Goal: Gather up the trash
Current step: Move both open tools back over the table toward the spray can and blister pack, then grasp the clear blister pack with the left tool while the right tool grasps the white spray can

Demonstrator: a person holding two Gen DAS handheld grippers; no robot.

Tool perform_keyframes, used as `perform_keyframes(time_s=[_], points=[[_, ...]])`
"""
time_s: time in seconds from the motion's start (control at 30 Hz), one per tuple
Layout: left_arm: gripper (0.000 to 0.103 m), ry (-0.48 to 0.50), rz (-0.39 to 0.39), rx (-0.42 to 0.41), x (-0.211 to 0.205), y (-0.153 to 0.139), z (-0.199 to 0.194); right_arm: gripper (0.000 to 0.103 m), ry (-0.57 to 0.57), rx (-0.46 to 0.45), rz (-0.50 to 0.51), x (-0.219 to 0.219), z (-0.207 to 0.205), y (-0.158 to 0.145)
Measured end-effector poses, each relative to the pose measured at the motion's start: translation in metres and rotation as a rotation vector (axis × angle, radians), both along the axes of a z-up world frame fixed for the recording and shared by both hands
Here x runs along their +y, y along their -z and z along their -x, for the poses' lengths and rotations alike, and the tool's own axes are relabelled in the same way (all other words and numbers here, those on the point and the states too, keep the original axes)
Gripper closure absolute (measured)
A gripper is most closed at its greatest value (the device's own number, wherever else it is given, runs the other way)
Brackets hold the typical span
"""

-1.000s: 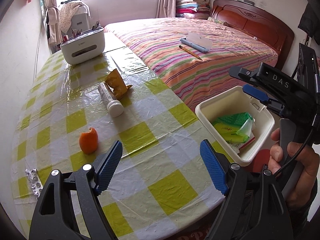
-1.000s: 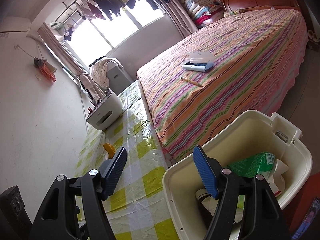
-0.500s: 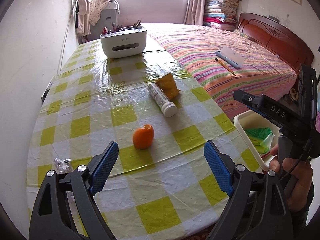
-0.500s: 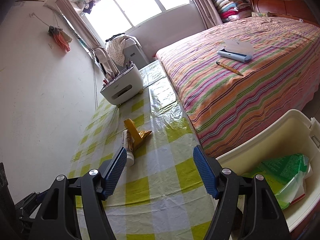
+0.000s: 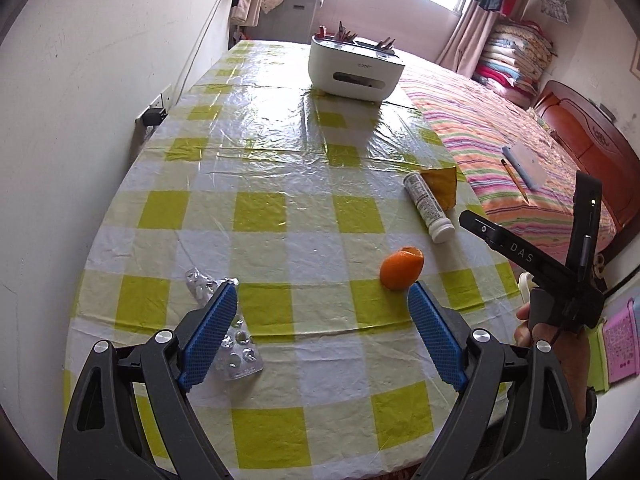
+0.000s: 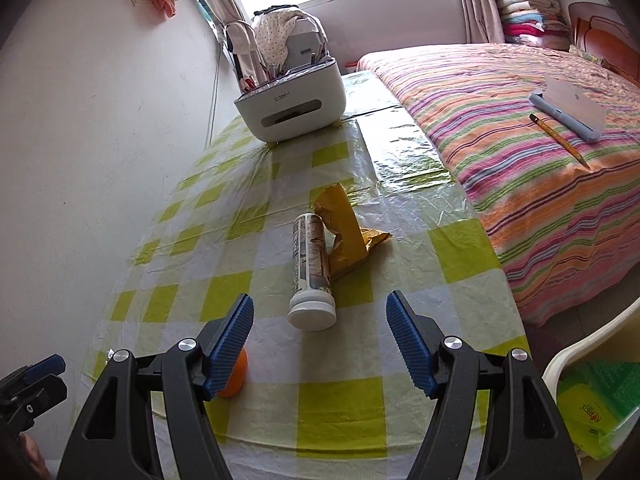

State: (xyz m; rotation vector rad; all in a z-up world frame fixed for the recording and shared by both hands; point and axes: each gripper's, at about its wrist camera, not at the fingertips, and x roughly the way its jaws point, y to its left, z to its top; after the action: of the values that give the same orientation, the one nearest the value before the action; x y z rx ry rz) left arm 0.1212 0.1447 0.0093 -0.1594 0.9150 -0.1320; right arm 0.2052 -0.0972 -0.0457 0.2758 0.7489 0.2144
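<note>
Now left gripper (image 5: pixel 322 336) spread wide above checked tablecloth (image 5: pixel 260 212), nothing between pads; blister pack (image 5: pixel 228 340) lies partly under its left finger, orange peel (image 5: pixel 401 268) just past right fingertip. Right gripper (image 6: pixel 320 340) spread, empty, white tube (image 6: pixel 312 268) ahead beside yellow wrapper (image 6: pixel 344 236); bin (image 6: pixel 592 344) at table edge, lower right

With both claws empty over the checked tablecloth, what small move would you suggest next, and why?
Probably ease the right claw forward and down around the white-capped cylindrical tube. It lies on its side straight ahead, centred between the open blue pads, capped end nearest, apart from the orange peel, with the cream plastic bin close by.
</note>
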Motion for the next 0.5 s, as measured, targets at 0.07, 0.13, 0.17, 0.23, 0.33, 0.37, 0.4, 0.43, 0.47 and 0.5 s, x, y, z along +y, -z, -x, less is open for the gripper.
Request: perform_keyframes(time_s=[0.07,0.13,0.17,0.23,0.33,0.37,0.4,0.43,0.47,0.5], points=[[0.017,-0.004,0.002,0.004,0.007,0.001,0.002,0.036,-0.007,0.013,0.018,0.007,-0.009,0.002],[0.017,-0.01,0.001,0.003,0.014,0.001,0.004,0.036,-0.006,0.027,0.04,0.014,-0.017,0.004],[0.017,-0.015,0.002,0.004,0.017,0.001,0.005,0.036,-0.004,0.031,0.055,0.017,-0.022,0.005],[0.017,-0.028,0.003,0.01,0.025,0.003,0.005,0.036,-0.001,0.04,0.087,0.022,-0.032,0.009],[0.017,-0.051,0.005,0.032,0.036,0.01,0.003,0.036,0.0,0.066,0.135,0.027,-0.046,0.017],[0.017,-0.061,0.007,0.042,0.04,0.013,0.001,0.036,0.004,0.075,0.149,0.028,-0.05,0.02],[0.017,-0.07,0.009,0.052,0.044,0.016,0.001,0.036,0.005,0.087,0.156,0.029,-0.054,0.023],[0.017,-0.077,0.011,0.062,0.047,0.019,0.0,0.036,0.003,0.097,0.157,0.029,-0.057,0.026],[0.017,-0.082,0.013,0.071,0.049,0.022,-0.001,0.036,0.0,0.107,0.156,0.03,-0.059,0.029],[0.017,-0.086,0.014,0.078,0.051,0.024,-0.001,0.038,-0.004,0.113,0.156,0.03,-0.061,0.03]])
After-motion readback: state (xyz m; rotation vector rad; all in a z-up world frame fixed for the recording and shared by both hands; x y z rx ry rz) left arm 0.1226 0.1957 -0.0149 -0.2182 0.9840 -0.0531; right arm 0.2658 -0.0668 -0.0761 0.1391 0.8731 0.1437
